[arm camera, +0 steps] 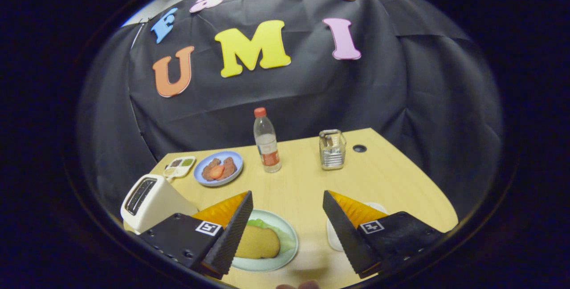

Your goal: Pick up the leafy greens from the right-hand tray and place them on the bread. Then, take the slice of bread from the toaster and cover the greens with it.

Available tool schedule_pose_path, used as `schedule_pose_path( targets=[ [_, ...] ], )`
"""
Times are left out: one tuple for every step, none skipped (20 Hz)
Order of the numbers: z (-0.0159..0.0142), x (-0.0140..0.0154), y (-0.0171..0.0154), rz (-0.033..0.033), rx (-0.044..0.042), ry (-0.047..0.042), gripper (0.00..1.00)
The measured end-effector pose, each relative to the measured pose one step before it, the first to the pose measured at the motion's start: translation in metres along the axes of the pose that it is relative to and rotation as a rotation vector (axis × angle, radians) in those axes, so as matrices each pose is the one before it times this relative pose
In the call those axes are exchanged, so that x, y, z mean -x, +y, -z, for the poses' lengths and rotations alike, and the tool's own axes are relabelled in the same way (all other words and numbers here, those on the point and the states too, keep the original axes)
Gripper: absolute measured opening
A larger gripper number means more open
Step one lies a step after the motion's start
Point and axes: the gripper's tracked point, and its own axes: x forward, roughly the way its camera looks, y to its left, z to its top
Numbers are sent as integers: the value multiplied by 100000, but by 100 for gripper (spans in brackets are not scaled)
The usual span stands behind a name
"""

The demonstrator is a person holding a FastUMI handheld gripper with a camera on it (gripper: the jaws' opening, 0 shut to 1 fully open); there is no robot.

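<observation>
a cream-white plastic toaster (149, 200) with a dark slot stands at the near left corner of the pale wooden table (383, 182), just beside the left finger. behind it lie a small white compartment dish of seasonings (179, 166) and a blue round plate of brown meat pieces topped with a red slice (219, 168). the gripper (287, 222) hangs above the table with its fingers spread wide and nothing between them but bare tabletop. partly under the left finger sits a pale green round plate (285, 253); on it a golden-brown slice of bread (258, 242) rests over the light green leafy greens (278, 233), whose edge shows along the bread's far side. farther back, near the table's middle, a clear plastic bottle with a red cap and red label (266, 141) stands upright. to its right is a clear ribbed glass holder (332, 150), then a dark round hole in the tabletop (359, 148). a white tray (334, 235) is mostly hidden beneath the right finger. fingertips of a hand (298, 285) show at the near edge.
</observation>
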Motion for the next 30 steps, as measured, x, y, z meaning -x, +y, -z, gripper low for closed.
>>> schedule_pose_path(
  targets=[
    [-1727,849,-860,544,2090,-3407,96],
    [-1822,1008,-793,355,1918,-2816,96],
    [-1735,1182,-562,-180,1563,-2766,96],
    [-2026,1270,-692,460,1621,-3316,97],
    [-1906,1335,-687,167,1474,-3587,96],
    [-2090,1293,-620,364,1935,-3647,96],
    [-1864,1173,-684,589,1939,-3817,96],
    [-1734,1049,-741,778,1105,-2871,96],
    [-1164,1116,-534,197,-210,-2255,96],
    [-1060,1089,-476,309,-1327,-997,96],
    [-623,986,-338,144,-1034,-649,96],
    [-679,1000,-415,594,43,-1116,96],
    [-693,1085,-500,538,347,-1853,96],
    [-579,958,-221,-485,487,-2253,96],
    [-247,824,87,-725,1223,-1584,96],
    [131,756,-400,661,1458,-535,96],
    [5,781,-463,622,549,-866,96],
    [-151,788,-101,186,-568,-743,96],
    [0,775,15,-190,-914,-178,96],
    [75,658,-5,-97,-824,162,96],
    [157,377,158,-1203,-875,-90,96],
    [179,211,130,-914,-254,26,96],
    [314,179,43,-1386,-521,600,96],
    [106,149,-61,-538,-357,289,96],
    [2,112,-327,128,-226,133,96],
    [-194,86,-139,-105,-186,-445,96],
    [56,87,-54,76,-130,-221,96],
    [-88,-32,-144,60,-82,-248,96],
    [79,122,-262,349,-71,123,96],
    [-57,42,-283,407,-452,-66,96]
  ],
)
